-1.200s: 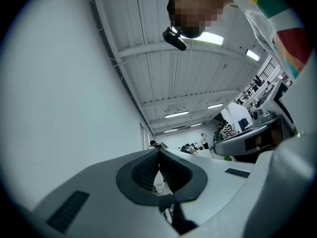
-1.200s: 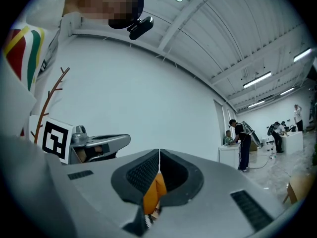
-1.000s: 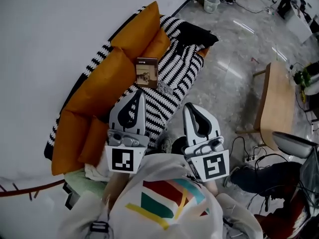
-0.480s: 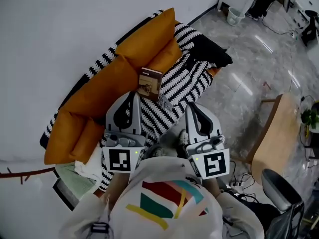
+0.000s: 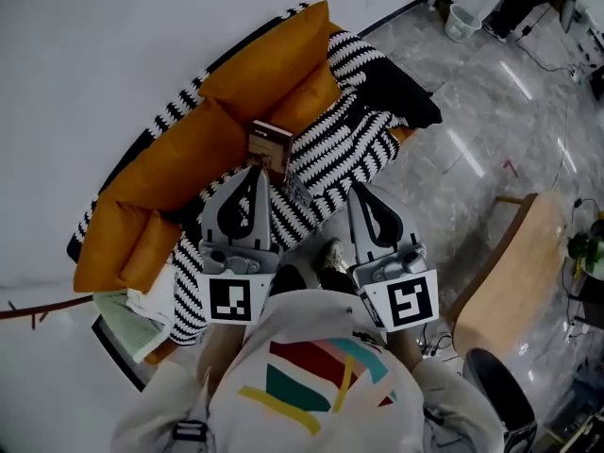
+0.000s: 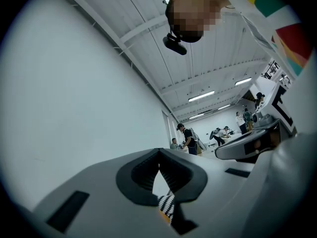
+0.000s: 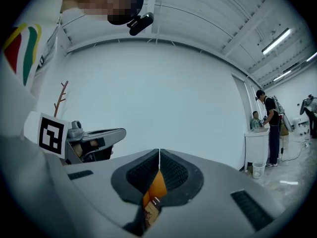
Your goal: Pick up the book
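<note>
The book [image 5: 269,145], small with a brown cover, lies on the black-and-white striped blanket [image 5: 332,155] on the orange sofa [image 5: 179,159]. My left gripper [image 5: 253,172] is shut and empty, with its tip just short of the book's near edge. My right gripper [image 5: 360,192] is also shut and empty; it hangs over the blanket's front edge, to the right of the book. In the left gripper view the jaws [image 6: 159,151] meet, and a strip of blanket [image 6: 167,206] shows below them. Under the closed tips in the right gripper view [image 7: 159,152], orange cushion [image 7: 157,185] and the book [image 7: 150,210] show.
A white wall runs behind the sofa. A black cloth [image 5: 401,88] lies at the sofa's far end, and papers [image 5: 132,314] at its near left end. A wooden table [image 5: 510,286] and a dark chair [image 5: 505,406] stand to the right, a white bin [image 5: 462,22] farther off.
Both grippers have come in towards the sofa. The book, which was well ahead of the left gripper, now sits right at its tip. Both jaws stayed shut.
</note>
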A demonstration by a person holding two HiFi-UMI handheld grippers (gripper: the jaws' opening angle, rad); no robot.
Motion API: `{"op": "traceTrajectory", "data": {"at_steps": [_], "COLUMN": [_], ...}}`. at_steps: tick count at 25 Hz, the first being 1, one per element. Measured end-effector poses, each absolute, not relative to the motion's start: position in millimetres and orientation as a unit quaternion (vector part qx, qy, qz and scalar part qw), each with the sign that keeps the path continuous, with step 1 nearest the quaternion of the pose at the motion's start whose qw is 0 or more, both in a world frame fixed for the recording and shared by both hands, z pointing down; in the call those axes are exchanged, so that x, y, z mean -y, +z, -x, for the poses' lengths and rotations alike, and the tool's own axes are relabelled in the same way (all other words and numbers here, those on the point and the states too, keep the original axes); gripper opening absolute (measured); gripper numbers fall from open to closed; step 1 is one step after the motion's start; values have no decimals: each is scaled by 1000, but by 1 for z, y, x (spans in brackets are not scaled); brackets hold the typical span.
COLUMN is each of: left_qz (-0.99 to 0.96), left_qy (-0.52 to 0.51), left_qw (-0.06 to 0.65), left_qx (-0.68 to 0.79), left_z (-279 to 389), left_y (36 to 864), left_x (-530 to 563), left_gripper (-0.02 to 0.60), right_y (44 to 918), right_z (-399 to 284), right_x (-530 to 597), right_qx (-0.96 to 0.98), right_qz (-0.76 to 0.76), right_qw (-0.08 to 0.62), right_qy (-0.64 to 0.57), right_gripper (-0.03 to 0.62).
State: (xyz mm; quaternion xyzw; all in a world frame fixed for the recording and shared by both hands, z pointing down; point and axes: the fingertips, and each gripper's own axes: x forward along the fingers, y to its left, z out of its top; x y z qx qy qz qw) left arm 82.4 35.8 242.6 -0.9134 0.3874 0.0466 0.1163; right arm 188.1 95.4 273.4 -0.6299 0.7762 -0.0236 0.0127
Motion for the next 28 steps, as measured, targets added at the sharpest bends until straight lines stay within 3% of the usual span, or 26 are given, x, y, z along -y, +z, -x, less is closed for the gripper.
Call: {"op": "traceTrajectory", "data": {"at_steps": [5,15,28], "left_qz": [910,898,874], "left_qy": [32,86,42], "left_qw": [101,106,75], "left_qx": [-401,-418,-478], "left_z": [-86,-61,-24], "left_y": [261,255,302], "left_x": [-17,83,169], "left_gripper": [5,5,5], "right_y": [284,295,351], "right_z": [-201,-154,-116], "right_x": [-72,14,105], "right_qx": [-785,-806,-869], "right_qz": [618,589,479], "right_qw": [3,-54,-64], "right_qy": [-39,-16,-108], "right_gripper": [15,15,15]}}
